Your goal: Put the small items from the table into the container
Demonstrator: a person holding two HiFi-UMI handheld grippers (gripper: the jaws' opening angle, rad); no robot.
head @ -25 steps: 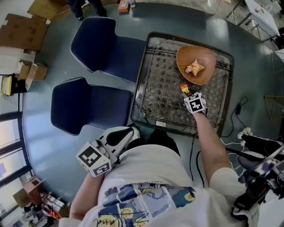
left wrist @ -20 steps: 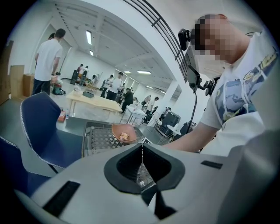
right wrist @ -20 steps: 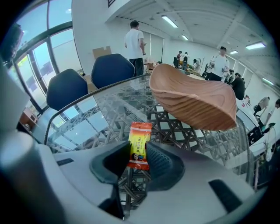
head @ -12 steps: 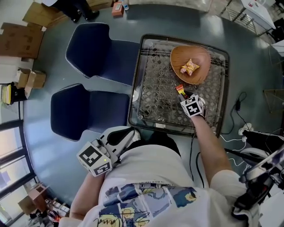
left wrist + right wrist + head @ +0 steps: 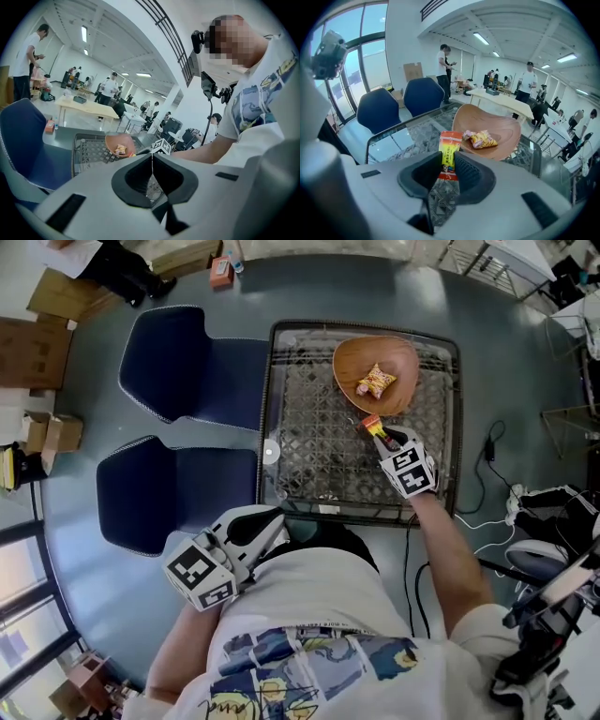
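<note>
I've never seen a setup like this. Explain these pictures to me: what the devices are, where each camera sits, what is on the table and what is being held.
There is no robot here: a person holds a two-fingered hand tool, a gripper, in each hand. The top-down picture comes from a camera on the person's head; the other two come from cameras riding on each gripper, looking along its fingers. On the glass table stands a wooden bowl with one wrapped snack in it. The right gripper is closed on a red and yellow packet, held up near the bowl's rim. The left gripper waits by the person's body, fingers together, empty. Two blue chairs stand beside the table.
</note>
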